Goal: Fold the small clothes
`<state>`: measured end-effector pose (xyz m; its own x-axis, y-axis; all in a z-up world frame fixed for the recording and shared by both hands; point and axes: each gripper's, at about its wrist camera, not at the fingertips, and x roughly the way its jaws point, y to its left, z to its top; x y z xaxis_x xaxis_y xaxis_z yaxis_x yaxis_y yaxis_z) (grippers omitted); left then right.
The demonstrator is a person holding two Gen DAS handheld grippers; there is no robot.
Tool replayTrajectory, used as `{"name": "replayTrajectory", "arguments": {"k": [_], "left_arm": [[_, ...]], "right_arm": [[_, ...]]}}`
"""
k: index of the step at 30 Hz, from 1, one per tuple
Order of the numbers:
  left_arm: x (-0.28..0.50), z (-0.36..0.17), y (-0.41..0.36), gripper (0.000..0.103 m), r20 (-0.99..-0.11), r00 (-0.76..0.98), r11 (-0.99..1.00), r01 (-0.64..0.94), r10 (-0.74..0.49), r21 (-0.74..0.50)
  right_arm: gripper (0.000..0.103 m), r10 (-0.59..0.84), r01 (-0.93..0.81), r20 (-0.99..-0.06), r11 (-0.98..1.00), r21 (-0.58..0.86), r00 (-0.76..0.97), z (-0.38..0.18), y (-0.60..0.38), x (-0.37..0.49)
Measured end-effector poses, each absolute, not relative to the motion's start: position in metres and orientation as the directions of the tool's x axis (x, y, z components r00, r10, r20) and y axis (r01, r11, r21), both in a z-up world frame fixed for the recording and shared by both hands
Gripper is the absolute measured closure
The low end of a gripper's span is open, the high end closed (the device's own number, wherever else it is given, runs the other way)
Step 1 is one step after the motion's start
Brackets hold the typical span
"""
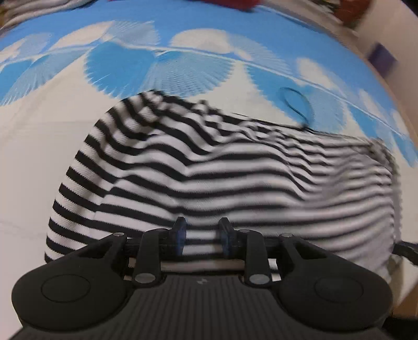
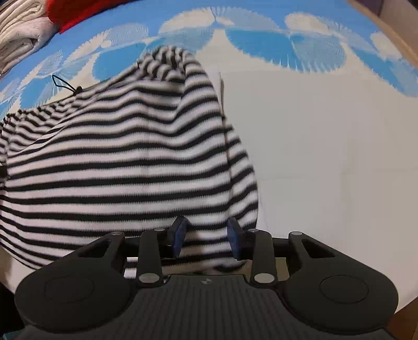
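Observation:
A black-and-white striped garment (image 1: 209, 170) lies rumpled and partly folded on the bed sheet (image 1: 31, 162), with a thin black cord loop (image 1: 296, 104) at its far edge. My left gripper (image 1: 203, 236) hovers over the garment's near edge; its jaws are apart and the stripes show through the gap, untouched by the pads. In the right wrist view the same garment (image 2: 117, 157) fills the left half, its cord loop (image 2: 64, 85) at the upper left. My right gripper (image 2: 207, 239) stands open over the garment's near right corner, with cloth below the gap and not pinched.
The sheet (image 2: 326, 143) is white with a blue fan pattern along its far side. Folded cream cloths (image 2: 18, 31) and a red item (image 2: 78, 13) lie at the far left. A wooden edge (image 2: 392, 34) borders the right, and a purple object (image 1: 381, 58) sits beyond it.

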<state>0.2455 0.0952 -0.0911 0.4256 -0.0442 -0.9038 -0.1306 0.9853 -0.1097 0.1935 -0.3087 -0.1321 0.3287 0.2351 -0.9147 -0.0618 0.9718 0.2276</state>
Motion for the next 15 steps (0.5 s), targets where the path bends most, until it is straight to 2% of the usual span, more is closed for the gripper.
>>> {"name": "replayTrajectory", "arguments": {"k": [4,8,12,15], "left_arm": [[0.253,-0.089,0.099,0.072,-0.891,0.453,0.975,-0.185,-0.029,-0.126],[0.254,-0.084,0.111,0.072,-0.877,0.48,0.96,-0.233,-0.025,-0.155],[0.253,-0.074,0.123,0.072,-0.868,0.496,0.935,-0.302,-0.013,-0.186],[0.25,-0.067,0.128,0.072,-0.858,0.514,0.926,-0.319,-0.01,-0.202]], "right_arm": [[0.066,0.308,-0.113,-0.813,0.95,0.291,0.494,-0.103,-0.303,0.202],[0.065,0.408,-0.198,-0.74,0.912,0.359,0.535,-0.094,-0.276,0.219],[0.065,0.406,-0.221,-0.773,0.914,0.34,0.487,-0.108,-0.243,0.248],[0.065,0.29,-0.167,-0.85,0.956,0.24,0.439,-0.131,-0.23,0.267]]}}
